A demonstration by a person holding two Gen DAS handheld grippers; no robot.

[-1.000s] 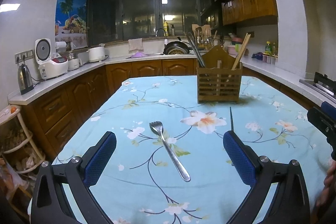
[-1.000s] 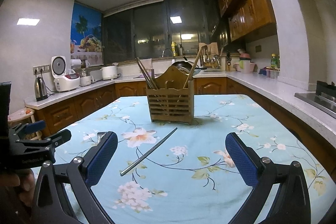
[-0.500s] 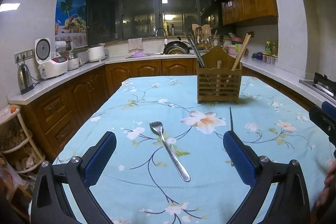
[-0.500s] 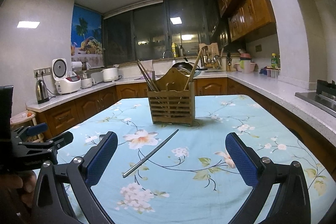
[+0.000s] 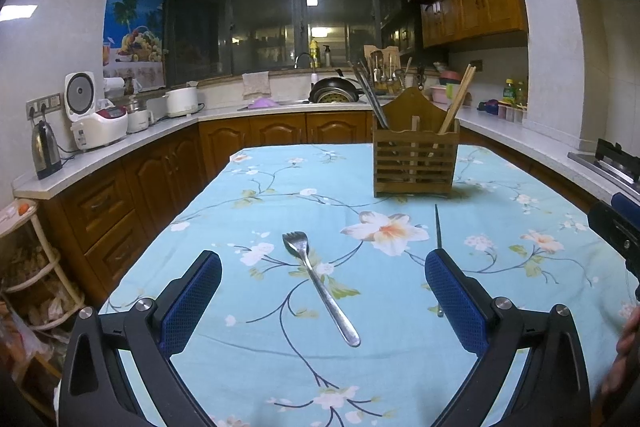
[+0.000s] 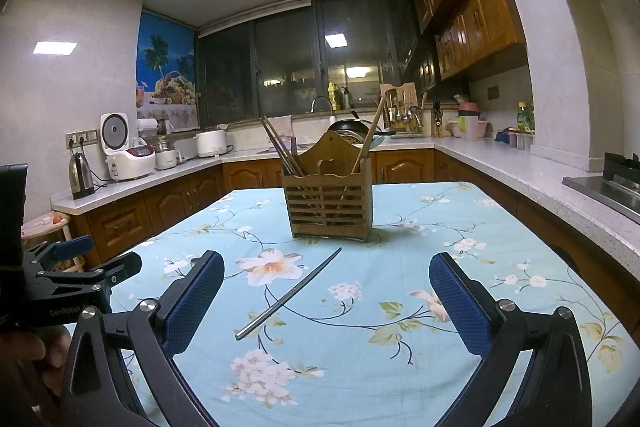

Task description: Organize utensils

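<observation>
Little moved since a second ago: right-wrist view risen slightly, holder sitting lower in frame. Left claw (image 5: 323,291): pads apart, empty, framing fork (image 5: 316,283) at lower centre on floral worktop (image 5: 248,211). Right claw (image 6: 326,297): apart, empty, framing metal chopstick (image 6: 290,293). Wooden holder (image 5: 414,163) upper centre. Advised: lower over handle mid-length, close squarely, lift level.

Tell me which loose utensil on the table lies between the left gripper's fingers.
The fork, tines pointing away, lies between the open left gripper fingers. The metal chopstick lies farther right, in front of the right gripper.
</observation>
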